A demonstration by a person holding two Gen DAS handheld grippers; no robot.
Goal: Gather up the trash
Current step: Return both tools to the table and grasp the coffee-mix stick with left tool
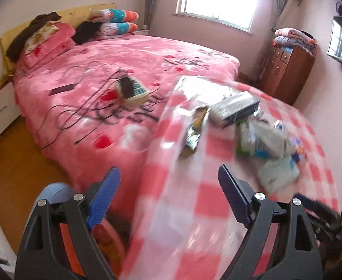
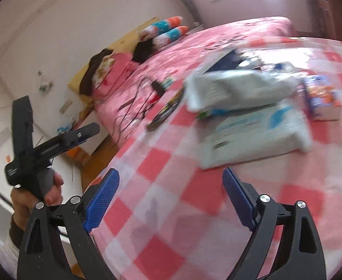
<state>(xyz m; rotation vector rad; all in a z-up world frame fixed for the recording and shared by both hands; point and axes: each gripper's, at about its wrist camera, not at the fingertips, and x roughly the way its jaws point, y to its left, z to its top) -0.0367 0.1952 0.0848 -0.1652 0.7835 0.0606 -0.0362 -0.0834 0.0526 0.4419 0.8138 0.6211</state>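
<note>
Trash lies on a table with a pink-and-white checked cloth (image 1: pixel 189 200). In the left wrist view I see a dark snack wrapper (image 1: pixel 194 130), a white and blue box (image 1: pixel 236 109), crumpled white packaging (image 1: pixel 262 140) and a flat white packet (image 1: pixel 278 175). My left gripper (image 1: pixel 168 196) is open and empty above the table's near edge. In the right wrist view my right gripper (image 2: pixel 171 200) is open and empty over the cloth (image 2: pixel 161 210), just short of a flat white and blue packet (image 2: pixel 252 135). A white bag (image 2: pixel 236 88), a colourful small box (image 2: pixel 322 98) and the dark wrapper (image 2: pixel 164 112) lie beyond.
A bed with a pink cover (image 1: pixel 105 74) stands left of the table, with cables and a book (image 1: pixel 133 91) on it. A wooden cabinet (image 1: pixel 285 70) stands at the back right. The left gripper, held in a hand, shows in the right wrist view (image 2: pixel 84 135).
</note>
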